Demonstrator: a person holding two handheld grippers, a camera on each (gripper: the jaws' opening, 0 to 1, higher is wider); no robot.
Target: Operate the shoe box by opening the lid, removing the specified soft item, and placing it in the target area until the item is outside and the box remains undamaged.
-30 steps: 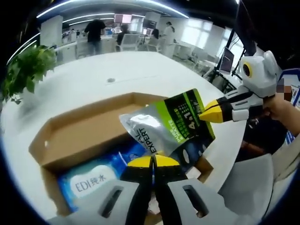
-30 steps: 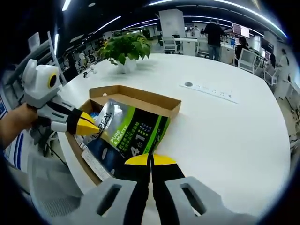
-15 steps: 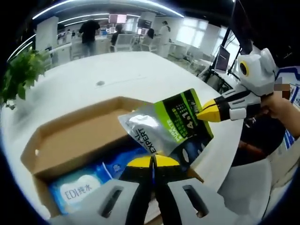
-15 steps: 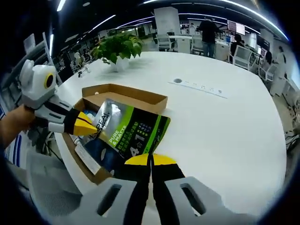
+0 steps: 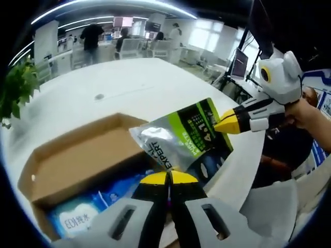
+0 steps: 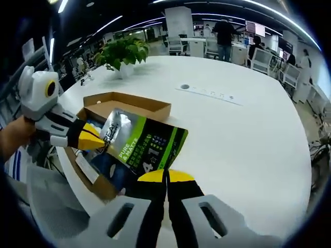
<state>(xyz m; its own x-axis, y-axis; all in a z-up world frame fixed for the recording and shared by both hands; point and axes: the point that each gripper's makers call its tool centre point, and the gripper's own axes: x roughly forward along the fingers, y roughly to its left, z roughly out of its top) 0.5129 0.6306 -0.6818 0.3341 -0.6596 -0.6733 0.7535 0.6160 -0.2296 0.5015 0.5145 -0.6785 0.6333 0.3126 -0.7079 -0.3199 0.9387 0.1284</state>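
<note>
Both grippers, left gripper (image 5: 169,177) and right gripper (image 6: 166,175), are clamping opposite edges of the green-and-silver pouch (image 5: 182,137), holding it above the open cardboard box (image 5: 72,163). The pouch is covering part of the box; a blue wipes pack (image 5: 83,217) is lying inside, partly hidden. Beyond, a potted plant (image 6: 123,51) is sitting on the white table (image 6: 243,134).

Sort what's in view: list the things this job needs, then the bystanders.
Job:
shoe box, open
green and silver pouch, pinched by both
left gripper, jaws shut on it
right gripper, jaws shut on it

Bystanders:
blue wipes pack, in the box
potted plant
white table
</note>
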